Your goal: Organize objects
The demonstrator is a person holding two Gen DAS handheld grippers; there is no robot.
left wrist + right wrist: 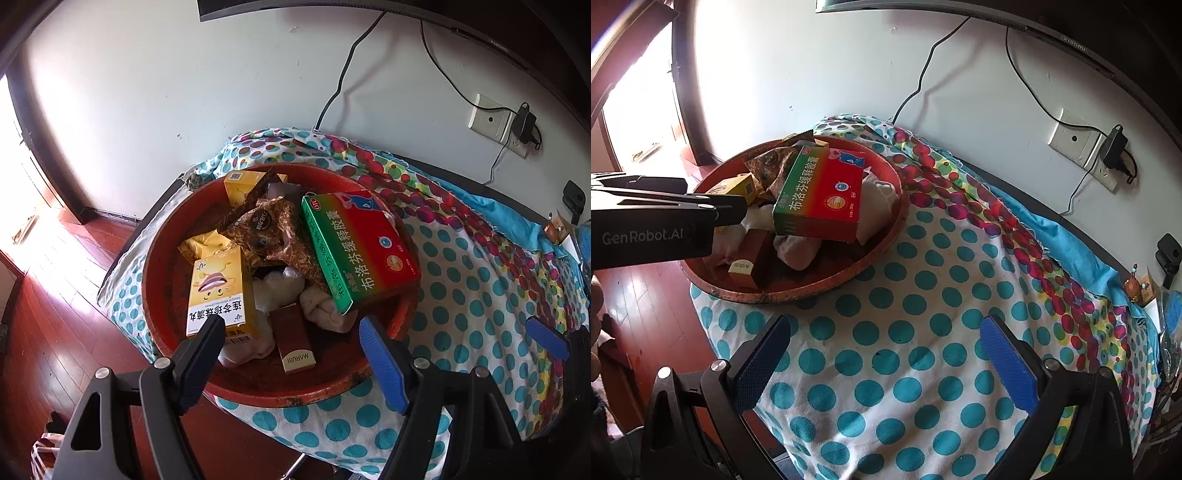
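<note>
The red tray (369, 387) sits on the polka-dot cloth (923, 332) near the table's left end, already heaped: the green-and-red medicine box (364, 251) on top, the yellow carton (218, 291), brown snack packets (266, 229), a maroon box (293, 339) and white cloths (277, 288); the cloth beside it appears bare, so the gathering seems largely done; the left gripper (291, 354) hovers wide over the tray's near rim, holding nothing; the right gripper (882, 358) hangs wide and empty above the cloth.

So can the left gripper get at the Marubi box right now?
Probably yes. The left gripper is open, with the Marubi box lying in the red bowl just ahead, between its fingers. Its top looks uncovered, though white cloth and the yellow box crowd its sides.
</note>
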